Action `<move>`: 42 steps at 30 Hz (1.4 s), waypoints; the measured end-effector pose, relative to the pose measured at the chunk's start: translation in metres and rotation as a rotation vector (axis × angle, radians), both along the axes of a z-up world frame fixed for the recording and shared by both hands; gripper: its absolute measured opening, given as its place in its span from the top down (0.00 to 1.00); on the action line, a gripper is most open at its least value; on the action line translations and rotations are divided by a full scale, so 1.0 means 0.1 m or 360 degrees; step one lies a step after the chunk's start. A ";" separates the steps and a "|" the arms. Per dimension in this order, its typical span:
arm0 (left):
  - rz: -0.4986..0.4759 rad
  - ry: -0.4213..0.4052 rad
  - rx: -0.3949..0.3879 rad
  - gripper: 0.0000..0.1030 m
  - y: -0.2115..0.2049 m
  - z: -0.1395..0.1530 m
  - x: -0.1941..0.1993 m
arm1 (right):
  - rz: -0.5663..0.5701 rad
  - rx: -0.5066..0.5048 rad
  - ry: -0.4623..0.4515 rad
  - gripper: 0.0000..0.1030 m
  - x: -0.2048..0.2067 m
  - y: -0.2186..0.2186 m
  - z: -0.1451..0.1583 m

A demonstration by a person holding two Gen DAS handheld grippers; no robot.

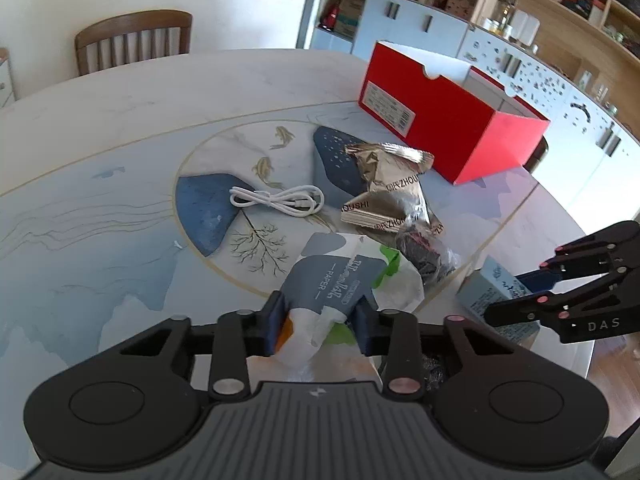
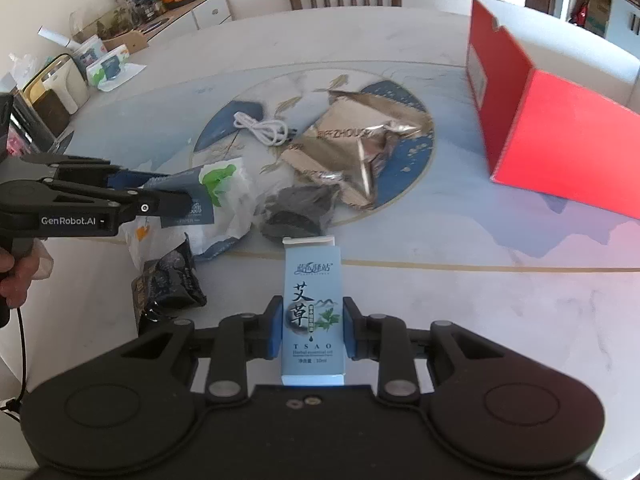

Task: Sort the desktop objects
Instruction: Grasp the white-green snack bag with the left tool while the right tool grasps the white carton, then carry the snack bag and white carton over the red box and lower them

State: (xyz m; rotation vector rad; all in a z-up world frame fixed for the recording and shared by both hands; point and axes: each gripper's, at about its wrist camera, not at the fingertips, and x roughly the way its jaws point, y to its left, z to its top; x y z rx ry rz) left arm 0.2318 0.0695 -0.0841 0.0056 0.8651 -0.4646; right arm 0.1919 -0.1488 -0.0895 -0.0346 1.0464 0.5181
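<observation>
My left gripper [image 1: 320, 326] is shut on a soft tissue pack [image 1: 332, 280] in grey, white and green, held above the table; it also shows in the right wrist view [image 2: 200, 196]. My right gripper [image 2: 312, 330] is shut on a light blue carton [image 2: 312, 312] of herbal oil, also seen in the left wrist view [image 1: 490, 296]. On the table lie a crumpled gold foil bag [image 1: 384, 184], a white cable [image 1: 276, 200], a dark wrapped lump [image 1: 424, 252] and a black packet [image 2: 168, 280].
An open red box [image 1: 452, 120] stands at the table's far right. The round table [image 1: 100, 216] has a painted centre disc. A wooden chair [image 1: 132, 40] stands behind it. Cabinets and shelves line the right wall; clutter sits on a sideboard [image 2: 100, 52].
</observation>
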 end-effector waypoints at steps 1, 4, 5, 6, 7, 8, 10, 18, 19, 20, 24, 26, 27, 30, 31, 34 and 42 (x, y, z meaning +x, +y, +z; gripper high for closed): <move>0.0013 -0.0013 0.0006 0.73 0.00 0.01 -0.01 | -0.0007 -0.0001 -0.0006 0.73 -0.01 -0.02 0.02; 0.0050 -0.0045 0.0019 0.79 -0.02 0.07 -0.04 | -0.0029 0.0004 -0.0024 0.73 -0.01 -0.08 0.08; 0.0066 -0.0052 0.0023 0.81 -0.03 0.10 -0.05 | -0.0036 0.0004 -0.0033 0.73 -0.01 -0.10 0.11; 0.0075 -0.0058 0.0023 0.83 -0.03 0.12 -0.05 | -0.0044 0.0005 -0.0039 0.73 -0.01 -0.12 0.13; 0.0078 -0.0067 0.0021 0.86 -0.04 0.14 -0.06 | -0.0051 0.0009 -0.0045 0.73 -0.01 -0.14 0.16; 0.0080 -0.0080 0.0027 0.86 -0.05 0.17 -0.08 | -0.0060 0.0014 -0.0052 0.73 0.00 -0.17 0.19; 0.0085 -0.0101 0.0036 0.88 -0.08 0.21 -0.10 | -0.0081 0.0017 -0.0065 0.73 0.01 -0.22 0.23; 0.0081 -0.0150 -0.0004 0.89 -0.22 0.44 -0.18 | -0.0136 0.0022 -0.0101 0.73 0.05 -0.43 0.37; 0.0077 -0.0156 -0.0011 0.89 -0.26 0.46 -0.18 | -0.0141 0.0022 -0.0101 0.73 0.05 -0.45 0.39; 0.0069 -0.0163 -0.0018 0.89 -0.29 0.49 -0.18 | -0.0143 0.0024 -0.0102 0.73 0.05 -0.48 0.40; 0.0037 -0.0185 -0.0049 0.89 -0.46 0.61 -0.16 | -0.0157 0.0017 -0.0109 0.73 0.08 -0.58 0.44; 0.0020 -0.0203 -0.0052 0.89 -0.55 0.65 -0.15 | -0.0161 0.0013 -0.0117 0.73 0.10 -0.63 0.46; 0.0009 -0.0210 -0.0054 0.89 -0.59 0.67 -0.14 | -0.0164 0.0013 -0.0121 0.73 0.10 -0.66 0.48; -0.0008 -0.0230 -0.0065 0.89 -0.73 0.73 -0.10 | -0.0171 0.0013 -0.0132 0.73 0.14 -0.77 0.52; -0.0013 -0.0237 -0.0069 0.89 -0.77 0.74 -0.09 | -0.0172 0.0012 -0.0139 0.73 0.15 -0.82 0.54; -0.0027 -0.0256 -0.0077 0.89 -0.92 0.80 -0.04 | -0.0171 0.0007 -0.0164 0.73 0.20 -0.93 0.59; -0.0088 -0.0339 -0.0092 0.89 -1.39 1.02 0.13 | -0.0169 0.0016 -0.0205 0.73 0.41 -1.29 0.71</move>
